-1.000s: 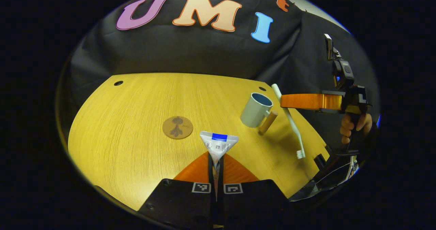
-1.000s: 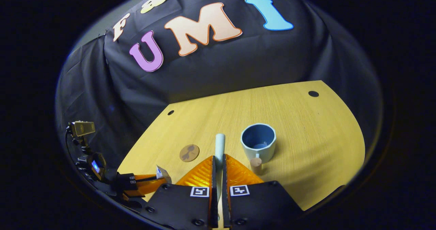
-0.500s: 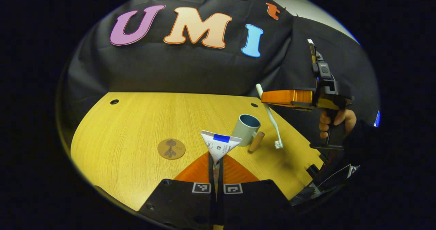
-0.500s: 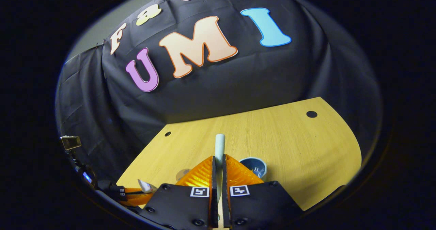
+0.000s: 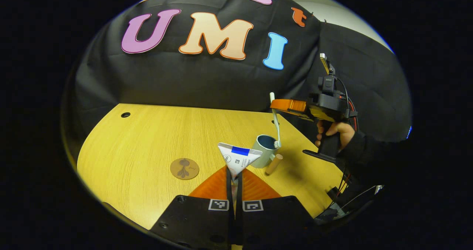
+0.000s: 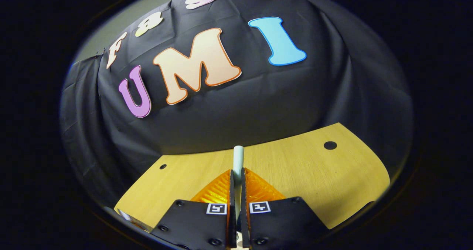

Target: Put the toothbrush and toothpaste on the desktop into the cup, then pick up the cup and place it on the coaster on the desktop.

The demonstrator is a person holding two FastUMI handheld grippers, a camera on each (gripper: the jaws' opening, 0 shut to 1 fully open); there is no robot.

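Observation:
In the left gripper view my left gripper [image 5: 234, 172] is shut on a white toothpaste tube [image 5: 238, 158] with a blue band, held above the wooden desktop [image 5: 155, 139]. Just behind it stands the pale cup [image 5: 264, 149] with a blue inside and a wooden handle [image 5: 273, 164]. Farther right a hand holds my right gripper [image 5: 276, 104], shut on the white toothbrush [image 5: 275, 124], which hangs nearly upright with its bristle end at the cup's rim. In the right gripper view my right gripper [image 6: 236, 176] pinches the toothbrush handle [image 6: 238, 157], which sticks up between the fingers.
A round brown coaster [image 5: 184, 168] lies on the desktop left of the toothpaste. Small dark holes [image 5: 125, 114] mark the desktop's far corners, one hole [image 6: 330, 145] at the right. A person's hand [image 5: 332, 131] and dark sleeve stand at the desk's right edge.
The right gripper has swung left and over the cup, turning the toothbrush more upright with its bristles down at the rim. The cup has slipped under its fingers in the right gripper view.

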